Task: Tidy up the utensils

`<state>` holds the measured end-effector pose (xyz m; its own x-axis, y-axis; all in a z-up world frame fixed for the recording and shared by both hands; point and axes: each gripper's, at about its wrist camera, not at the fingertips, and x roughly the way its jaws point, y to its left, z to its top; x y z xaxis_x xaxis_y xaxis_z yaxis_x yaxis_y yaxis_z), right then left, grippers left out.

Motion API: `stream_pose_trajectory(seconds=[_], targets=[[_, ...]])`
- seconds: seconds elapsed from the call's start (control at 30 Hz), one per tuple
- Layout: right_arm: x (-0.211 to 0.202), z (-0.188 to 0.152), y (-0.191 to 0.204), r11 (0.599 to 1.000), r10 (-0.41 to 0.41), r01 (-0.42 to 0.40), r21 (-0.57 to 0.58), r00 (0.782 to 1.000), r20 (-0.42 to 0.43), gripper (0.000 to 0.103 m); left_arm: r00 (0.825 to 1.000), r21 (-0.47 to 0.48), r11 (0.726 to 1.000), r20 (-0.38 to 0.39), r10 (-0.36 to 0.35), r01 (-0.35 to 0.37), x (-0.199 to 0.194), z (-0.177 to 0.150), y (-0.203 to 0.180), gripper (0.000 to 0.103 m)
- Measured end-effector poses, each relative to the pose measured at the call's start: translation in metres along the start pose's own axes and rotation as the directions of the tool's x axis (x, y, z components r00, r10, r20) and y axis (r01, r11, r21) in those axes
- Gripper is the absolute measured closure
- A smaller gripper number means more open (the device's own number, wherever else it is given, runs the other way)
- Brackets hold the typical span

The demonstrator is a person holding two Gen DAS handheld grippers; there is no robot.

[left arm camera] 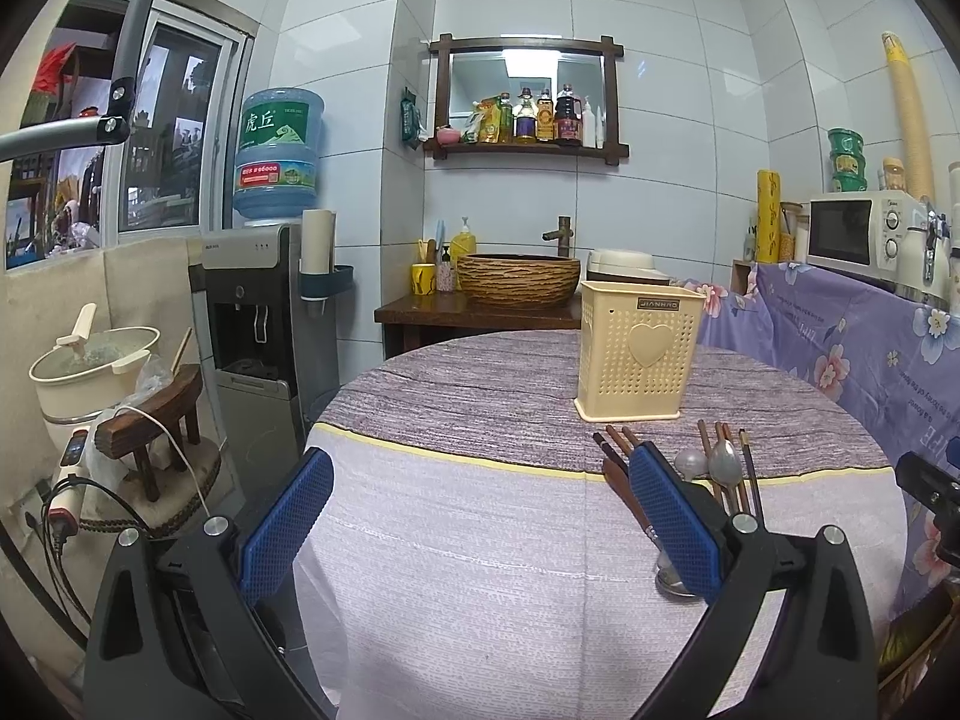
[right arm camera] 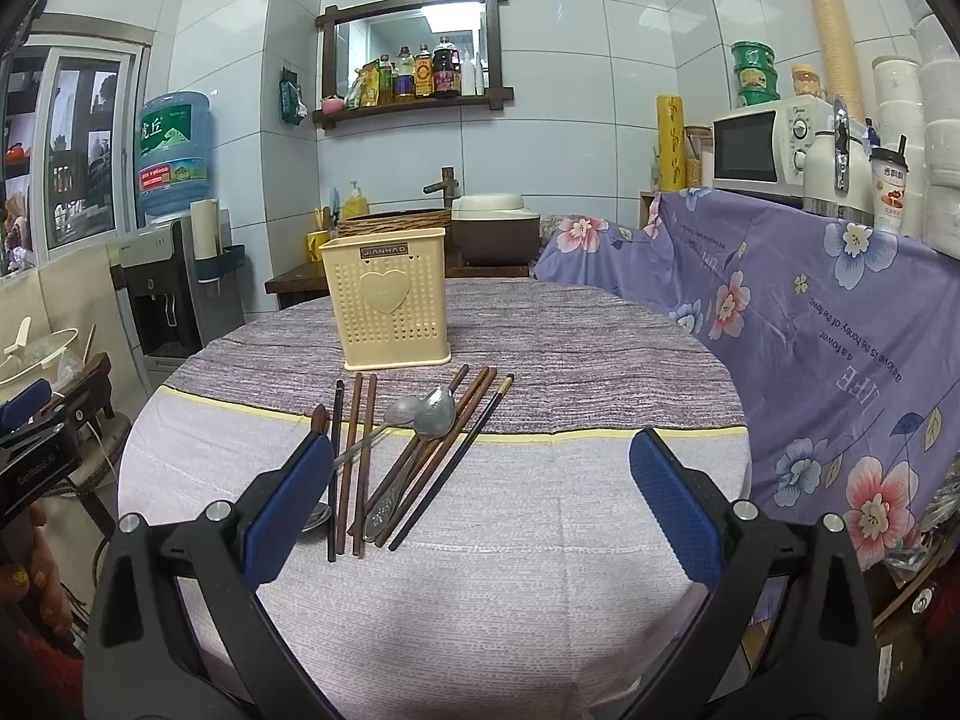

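Note:
A cream perforated utensil holder [left arm camera: 637,353] with a heart on its front stands upright on the round table; it also shows in the right wrist view [right arm camera: 390,306]. In front of it lie several brown and black chopsticks [right arm camera: 360,462] and metal spoons [right arm camera: 435,411], loose on the cloth. In the left wrist view the spoons [left arm camera: 723,461] and chopsticks [left arm camera: 618,441] lie behind my right fingertip. My left gripper [left arm camera: 480,510] is open and empty, above the table's near side. My right gripper [right arm camera: 480,501] is open and empty, just right of the utensils.
The table [right arm camera: 540,540] has a purple and white cloth. A floral-covered counter [right arm camera: 810,330] with a microwave [right arm camera: 762,147] stands to the right. A water dispenser [left arm camera: 252,312], a stool with a pot [left arm camera: 90,366] and cables are to the left. A basin [left arm camera: 519,279] sits behind.

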<state>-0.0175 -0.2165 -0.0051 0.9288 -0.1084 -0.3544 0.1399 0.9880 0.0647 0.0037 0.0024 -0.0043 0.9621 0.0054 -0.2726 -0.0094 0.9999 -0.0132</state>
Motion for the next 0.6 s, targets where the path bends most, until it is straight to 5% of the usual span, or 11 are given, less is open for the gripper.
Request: stream_pose_trajectory(seconds=[0.6], targets=[[0.0006,-0.0003,0.0013,1.000,-0.001,0.001,0.000,1.000,0.001,0.005,1.000,-0.001,1.000,-0.003,-0.001,0.001,0.0010,-0.0016,0.0015,0.005]])
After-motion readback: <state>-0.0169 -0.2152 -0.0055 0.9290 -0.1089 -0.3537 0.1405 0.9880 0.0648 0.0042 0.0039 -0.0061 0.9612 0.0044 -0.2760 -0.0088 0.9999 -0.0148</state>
